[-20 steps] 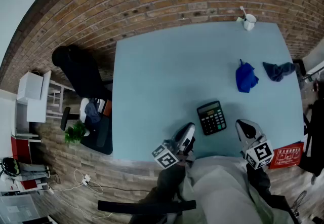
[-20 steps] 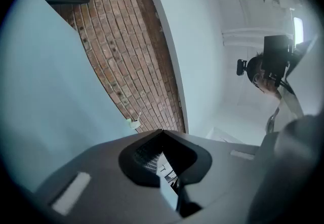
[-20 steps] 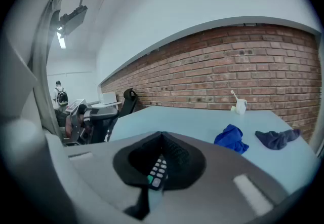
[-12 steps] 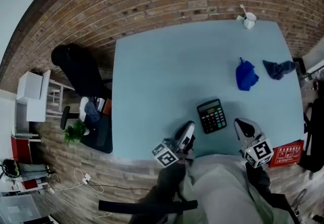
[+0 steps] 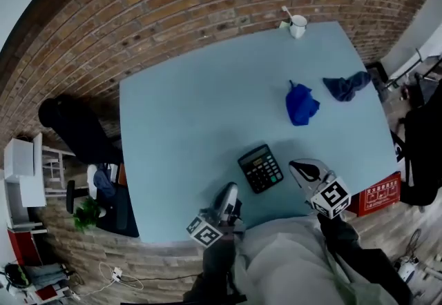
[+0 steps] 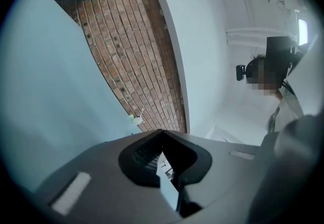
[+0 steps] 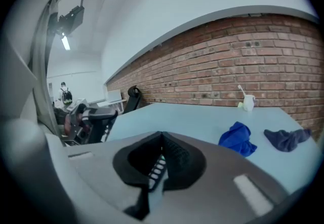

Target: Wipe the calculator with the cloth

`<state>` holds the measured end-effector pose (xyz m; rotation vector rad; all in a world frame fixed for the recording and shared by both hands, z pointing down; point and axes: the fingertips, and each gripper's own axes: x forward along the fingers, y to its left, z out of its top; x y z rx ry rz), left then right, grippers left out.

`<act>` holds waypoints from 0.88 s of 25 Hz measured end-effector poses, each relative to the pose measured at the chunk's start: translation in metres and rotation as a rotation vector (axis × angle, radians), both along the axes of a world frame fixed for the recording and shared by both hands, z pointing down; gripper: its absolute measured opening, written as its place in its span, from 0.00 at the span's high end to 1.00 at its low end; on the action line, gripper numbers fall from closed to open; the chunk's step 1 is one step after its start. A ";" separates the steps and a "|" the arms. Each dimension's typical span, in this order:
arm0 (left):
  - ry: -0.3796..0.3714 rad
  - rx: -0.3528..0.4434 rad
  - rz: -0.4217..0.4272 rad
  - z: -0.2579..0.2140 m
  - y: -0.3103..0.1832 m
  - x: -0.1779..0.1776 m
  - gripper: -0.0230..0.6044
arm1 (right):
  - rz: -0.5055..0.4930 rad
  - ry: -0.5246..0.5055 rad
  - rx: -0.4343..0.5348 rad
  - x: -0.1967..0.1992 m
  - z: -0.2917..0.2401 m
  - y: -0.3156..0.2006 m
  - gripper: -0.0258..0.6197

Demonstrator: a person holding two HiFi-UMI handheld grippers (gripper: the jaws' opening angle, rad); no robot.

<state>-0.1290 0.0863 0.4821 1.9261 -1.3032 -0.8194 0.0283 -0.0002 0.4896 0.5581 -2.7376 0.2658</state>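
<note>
Lower centre, head view: left gripper (image 5: 230, 193), jaws pressed together, empty, over the table (image 5: 186, 124) edge. Calculator (image 5: 260, 168) lies flat just to its right, between both grippers. Right gripper (image 5: 298, 167) is also closed on nothing. Blue cloth (image 5: 301, 105) upper right, well apart; dark cloth (image 5: 347, 85) beyond. Risks: grabbing the wrong cloth; an unbraced calculator sliding under the wipe.

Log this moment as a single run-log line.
phase: pre-grasp | left hand-held gripper: shut, empty | right hand-held gripper: shut, empty | calculator: untouched between them | blue cloth: lying beyond calculator, untouched
</note>
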 end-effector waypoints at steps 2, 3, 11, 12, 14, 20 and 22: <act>-0.012 -0.021 0.009 0.005 -0.006 0.005 0.96 | 0.043 0.029 0.025 0.011 0.006 -0.023 0.95; -0.020 -0.031 0.007 0.008 -0.009 0.005 0.96 | 0.065 0.044 0.021 0.016 0.010 -0.035 0.93; -0.080 -0.133 0.020 0.036 -0.042 0.002 0.84 | 0.255 0.177 0.017 0.050 0.042 -0.166 0.59; -0.094 -0.150 0.026 0.041 -0.048 0.002 0.81 | 0.273 0.186 0.003 0.050 0.048 -0.183 0.56; -0.135 -0.182 0.051 0.051 -0.061 0.001 0.75 | 0.302 0.213 -0.031 0.050 0.064 -0.212 0.53; -0.344 -0.239 0.163 0.077 -0.100 0.000 0.55 | 0.283 0.405 -0.129 0.040 0.128 -0.262 0.52; -0.356 -0.258 0.183 0.083 -0.103 0.001 0.53 | 0.261 0.438 -0.142 0.035 0.140 -0.267 0.52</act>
